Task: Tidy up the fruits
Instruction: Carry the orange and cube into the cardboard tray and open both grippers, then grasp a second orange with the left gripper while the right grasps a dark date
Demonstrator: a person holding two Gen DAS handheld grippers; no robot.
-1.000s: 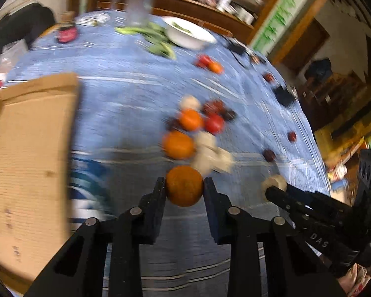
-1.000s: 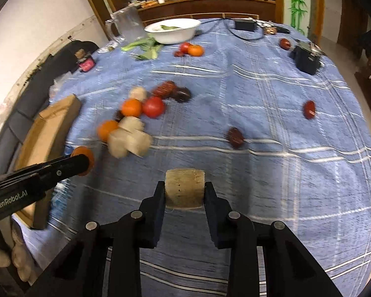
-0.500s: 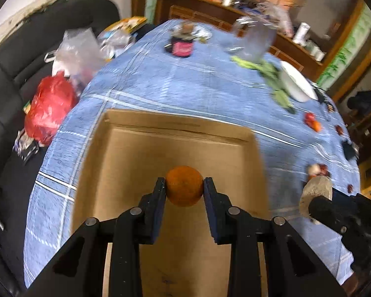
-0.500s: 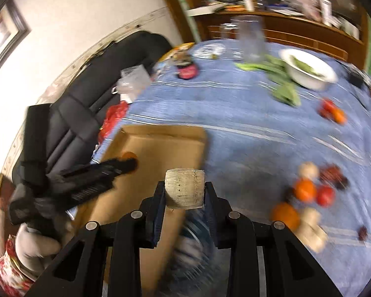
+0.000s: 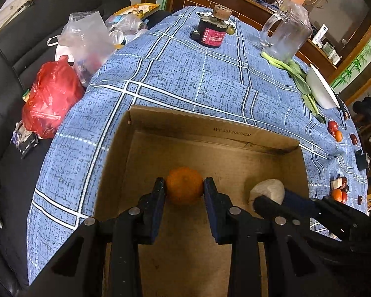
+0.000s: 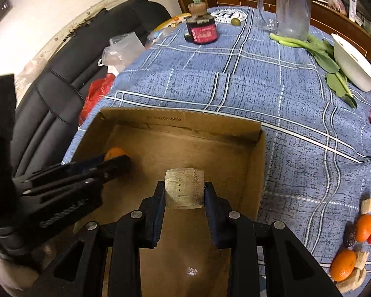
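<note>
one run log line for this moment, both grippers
left gripper: shut on orange | right gripper: shut on pale chunk | both over cardboard box | neither released

We see a table under a blue plaid cloth (image 5: 185,74). On it at the near edge sits an open cardboard box (image 5: 210,128). At the far end stand a dark jar with a red label (image 5: 211,34) and a clear glass jug (image 5: 288,39). To the right lie green leaves (image 6: 319,49), a white bowl (image 6: 351,61), and loose oranges and red fruit (image 6: 363,227).
</note>
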